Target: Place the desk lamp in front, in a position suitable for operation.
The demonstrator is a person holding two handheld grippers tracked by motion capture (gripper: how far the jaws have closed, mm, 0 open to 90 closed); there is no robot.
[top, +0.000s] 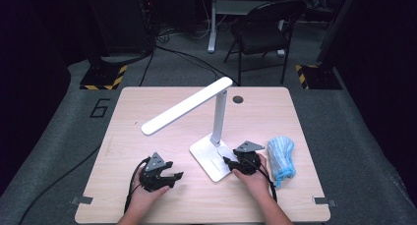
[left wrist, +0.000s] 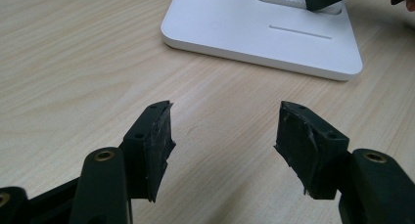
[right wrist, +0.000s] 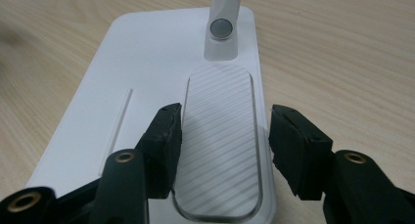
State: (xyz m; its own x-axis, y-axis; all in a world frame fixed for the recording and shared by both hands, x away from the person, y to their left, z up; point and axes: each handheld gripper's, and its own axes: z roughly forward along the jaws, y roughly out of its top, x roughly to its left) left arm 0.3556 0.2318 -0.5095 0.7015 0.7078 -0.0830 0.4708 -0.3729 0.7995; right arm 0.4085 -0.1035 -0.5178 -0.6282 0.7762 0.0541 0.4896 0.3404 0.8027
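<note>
Here, the black left gripper (top: pixel 167 176) has its fingers (left wrist: pixel 155 141) spread apart and released, with nothing between them; in the left gripper view they hover over bare wood grain, pointing toward the near left corner of the lamp base. The black right gripper (top: pixel 232 161) also has its fingers (right wrist: pixel 164 138) parted and released. In the right gripper view they sit over the near end of the white rectangular lamp base (right wrist: pixel 147 82), straddling a translucent ribbed oval pad (right wrist: pixel 219 136) set into the base. Whether the fingers touch the base cannot be told. Beyond the pad, a round grey button (right wrist: pixel 221 28) sits at the foot of the lamp's stem.

The white folding desk lamp (top: pixel 215 107) stands right of centre on the light wooden counter (top: pixel 128 122). Its stem rises upright from the far end of the base, and its long flat head (top: pixel 184 106) slopes down toward the left. A person's left hand (top: pixel 147 195) and right hand (top: pixel 253 178) hold the grippers from the near edge.

A rolled light blue striped cloth (top: pixel 282 156) lies just right of the right gripper, apart from the lamp base. A small dark round hole (top: pixel 238 99) marks the counter's far edge. Beyond the counter, a black folding chair (top: pixel 263 31) stands on the grey floor (top: pixel 64 122).
</note>
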